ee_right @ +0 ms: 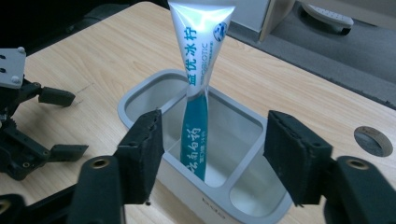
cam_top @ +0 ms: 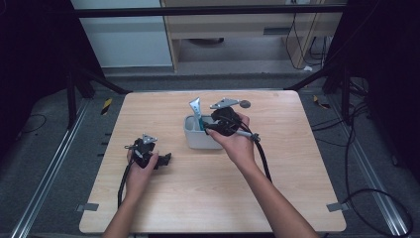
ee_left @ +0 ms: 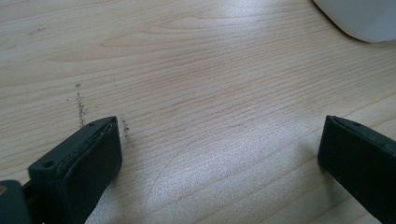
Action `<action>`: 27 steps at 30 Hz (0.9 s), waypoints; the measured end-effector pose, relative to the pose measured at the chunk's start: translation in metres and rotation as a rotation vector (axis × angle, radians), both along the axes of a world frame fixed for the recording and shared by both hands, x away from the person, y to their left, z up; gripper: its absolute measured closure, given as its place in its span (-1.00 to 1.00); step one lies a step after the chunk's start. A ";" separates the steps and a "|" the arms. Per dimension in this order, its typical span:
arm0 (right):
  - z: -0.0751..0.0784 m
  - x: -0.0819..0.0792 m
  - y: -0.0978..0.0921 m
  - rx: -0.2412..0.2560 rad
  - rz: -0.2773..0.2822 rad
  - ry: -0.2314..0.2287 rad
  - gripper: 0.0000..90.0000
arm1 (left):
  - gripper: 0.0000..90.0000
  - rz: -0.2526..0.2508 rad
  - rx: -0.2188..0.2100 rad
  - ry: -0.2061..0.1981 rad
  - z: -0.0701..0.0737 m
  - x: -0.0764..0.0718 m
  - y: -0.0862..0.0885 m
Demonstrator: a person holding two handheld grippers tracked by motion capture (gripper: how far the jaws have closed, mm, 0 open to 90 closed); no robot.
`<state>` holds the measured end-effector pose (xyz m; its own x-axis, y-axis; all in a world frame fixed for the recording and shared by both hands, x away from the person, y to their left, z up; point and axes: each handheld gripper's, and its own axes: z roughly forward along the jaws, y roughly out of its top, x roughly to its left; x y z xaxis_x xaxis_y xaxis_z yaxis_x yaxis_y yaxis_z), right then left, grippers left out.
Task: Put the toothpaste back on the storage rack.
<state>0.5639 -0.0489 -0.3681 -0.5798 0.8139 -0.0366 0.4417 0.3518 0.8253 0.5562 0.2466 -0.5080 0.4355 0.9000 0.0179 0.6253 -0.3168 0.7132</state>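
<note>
Two claws were at work over a pale wooden bench (cam_top: 163,198), each held in one of a person's hands. The right claw (ee_right: 212,154) hovered at the near wall of a grey two-compartment holder (ee_right: 140,95) standing near the middle of the bench. Its black jaws stood wide apart and gripped nothing. A toothpaste tube (ee_right: 198,88) stood in the holder's larger compartment, nearly upright, its flat crimped end uppermost and its teal lower part down inside. The tube lay straight ahead of the right claw, centred in the gap between the jaws but beyond them, so its long axis ran up and down across the claw's line of reach. A short push forward looked enough to bring the jaws to either side of it.

In the high view the left claw (cam_top: 161,159) rested low on the bench, well apart from the holder (cam_top: 194,139) and to its left. Its jaws were also wide open and empty, over bare wood. The right claw was clearly the nearer to the tube.
</note>
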 end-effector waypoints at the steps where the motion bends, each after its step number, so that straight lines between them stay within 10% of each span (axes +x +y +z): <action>1: 0.000 0.000 -0.002 -0.001 0.002 0.006 -0.22 | -1.00 0.000 0.000 0.000 0.000 0.000 0.000; 27: 0.006 -0.010 -0.030 -0.009 0.020 -0.009 -0.73 | -1.00 -0.003 0.001 0.002 0.000 0.001 0.000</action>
<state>0.5539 -0.0785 -0.3617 -0.5953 0.8019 -0.0495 0.4269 0.3679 0.8260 0.5567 0.2464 -0.5078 0.4387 0.8985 0.0183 0.6256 -0.3199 0.7116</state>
